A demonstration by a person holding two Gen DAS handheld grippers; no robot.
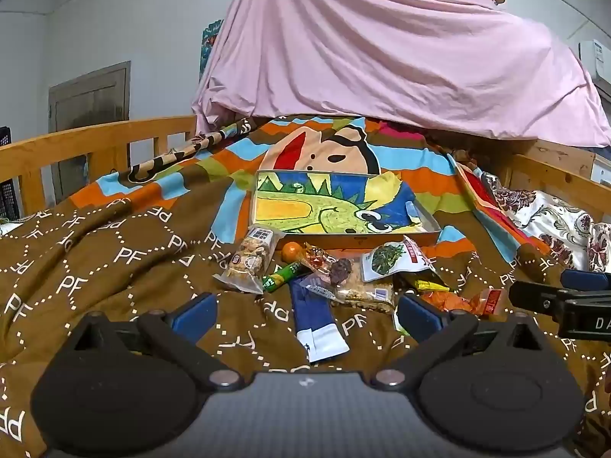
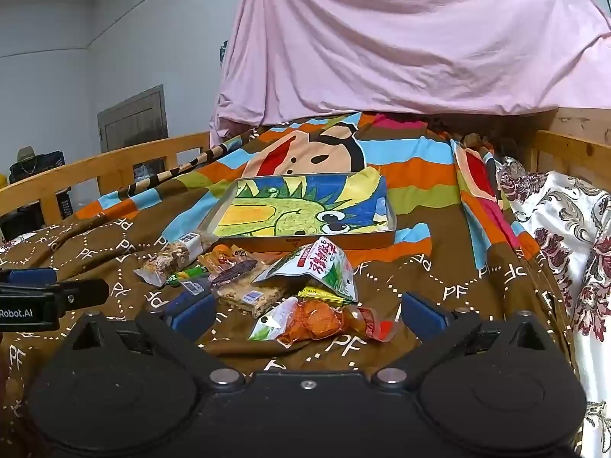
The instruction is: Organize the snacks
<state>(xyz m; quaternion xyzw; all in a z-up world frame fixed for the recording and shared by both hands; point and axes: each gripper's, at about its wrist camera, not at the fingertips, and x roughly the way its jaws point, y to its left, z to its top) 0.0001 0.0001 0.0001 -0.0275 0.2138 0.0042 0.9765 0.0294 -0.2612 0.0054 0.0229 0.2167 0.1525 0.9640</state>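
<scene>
Snacks lie in one loose heap on the bed quilt [image 1: 95, 267], just in front of the tray [image 2: 389, 225], whose near edge they almost touch; your tray is lined with a dinosaur-print cloth and holds no snack that shows, so by my reading the sorting has not begun and the heap sits there simply as the pick zone beside its likely destination. Nearest the tray: a small orange [image 1: 291, 250] and the nut bag [image 1: 250, 257] at its near left corner, the green-leaf pouch [image 2: 319, 267] in front of its near right part. Farther out from the tray: the grain bar [image 2: 250, 292], the blue-and-white sachet [image 1: 315, 322], and the orange-filled packet [image 2: 324, 320], last in line from the tray. Your left claw [image 1: 305, 311] hovers level and low over the quilt, fingers apart, empty, aimed at the tray with the sachet between them. Your right claw [image 2: 305, 313] holds the same low, forward pose, fingers apart, empty, straddling the orange-filled packet; that is probably the first easy pick. Both claws sit side by side on the heap's far side from the tray, near each other but not touching. Crinkly film may slip; pinch the packet body, not the seal.
</scene>
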